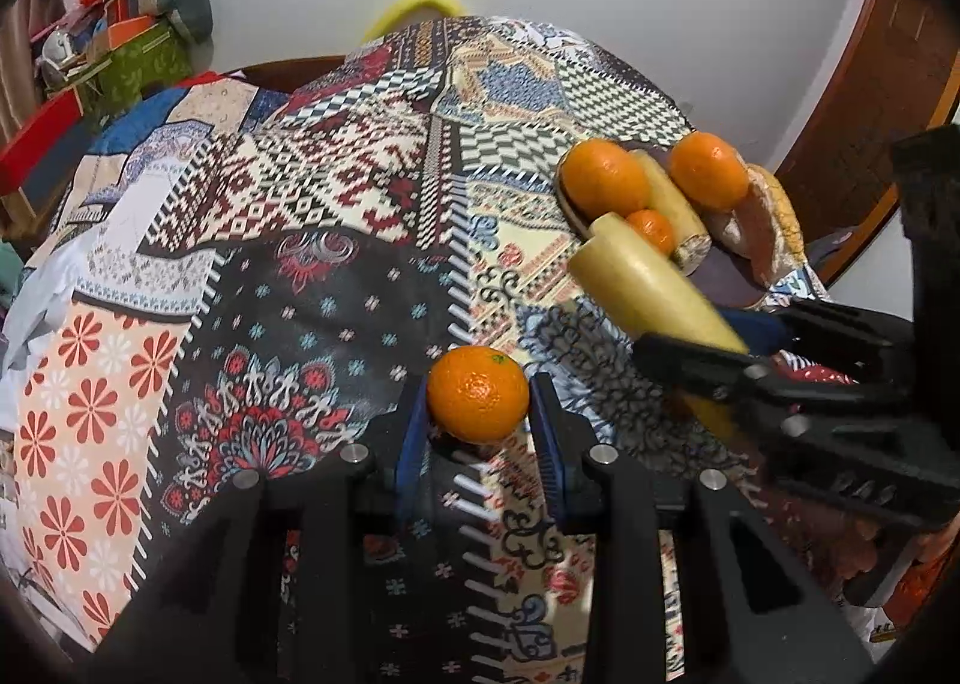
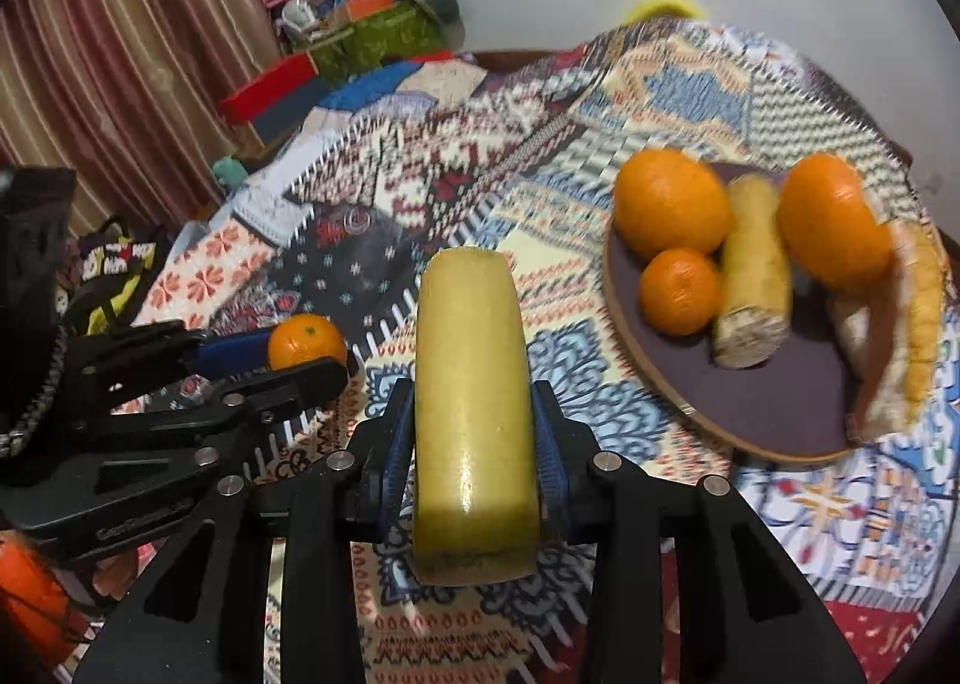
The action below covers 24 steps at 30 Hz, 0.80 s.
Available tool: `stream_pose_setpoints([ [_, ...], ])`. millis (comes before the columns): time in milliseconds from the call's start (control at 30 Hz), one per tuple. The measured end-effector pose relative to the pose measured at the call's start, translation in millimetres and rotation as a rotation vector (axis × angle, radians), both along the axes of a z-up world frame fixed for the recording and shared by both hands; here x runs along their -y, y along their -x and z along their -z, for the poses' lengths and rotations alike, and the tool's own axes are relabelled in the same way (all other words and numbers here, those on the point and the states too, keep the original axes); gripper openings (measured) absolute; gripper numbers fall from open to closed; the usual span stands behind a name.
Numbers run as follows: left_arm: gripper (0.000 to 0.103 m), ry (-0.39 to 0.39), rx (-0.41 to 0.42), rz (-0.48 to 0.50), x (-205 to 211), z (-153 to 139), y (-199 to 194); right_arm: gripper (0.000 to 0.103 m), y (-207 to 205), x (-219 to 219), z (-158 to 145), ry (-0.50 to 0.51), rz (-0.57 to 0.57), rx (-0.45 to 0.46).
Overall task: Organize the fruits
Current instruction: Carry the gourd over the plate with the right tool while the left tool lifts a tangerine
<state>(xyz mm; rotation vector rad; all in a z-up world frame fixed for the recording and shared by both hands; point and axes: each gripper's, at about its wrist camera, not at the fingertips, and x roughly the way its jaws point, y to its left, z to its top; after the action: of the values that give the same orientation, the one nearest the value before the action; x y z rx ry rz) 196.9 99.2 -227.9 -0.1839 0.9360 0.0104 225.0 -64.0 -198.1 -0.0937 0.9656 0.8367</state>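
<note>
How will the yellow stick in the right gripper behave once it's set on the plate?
The yellow stick looks stiff: it juts straight from the right gripper without sagging. Rounded and glossy, it may roll or slide on the plate, though the fruit there could stop it.

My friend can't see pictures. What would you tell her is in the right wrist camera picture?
The right gripper is shut on a long yellow fruit piece above a patterned quilt. To the right, a round tray holds three oranges and more yellow pieces. At the left, the left gripper is shut on a small orange.
</note>
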Motion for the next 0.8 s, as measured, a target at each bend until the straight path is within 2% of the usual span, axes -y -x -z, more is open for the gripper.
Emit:
stream_pose_setpoints([
  [367,0.033,-0.006,0.063,0.068,30.5,-28.0,-23.2,0.034,-17.9,55.5,-40.9,-0.052,0.123,0.101],
  [800,0.033,0.001,0.059,0.126,54.7,-28.1,-72.1,0.034,-49.1,85.0,-40.8,-0.059,0.171,0.134],
])
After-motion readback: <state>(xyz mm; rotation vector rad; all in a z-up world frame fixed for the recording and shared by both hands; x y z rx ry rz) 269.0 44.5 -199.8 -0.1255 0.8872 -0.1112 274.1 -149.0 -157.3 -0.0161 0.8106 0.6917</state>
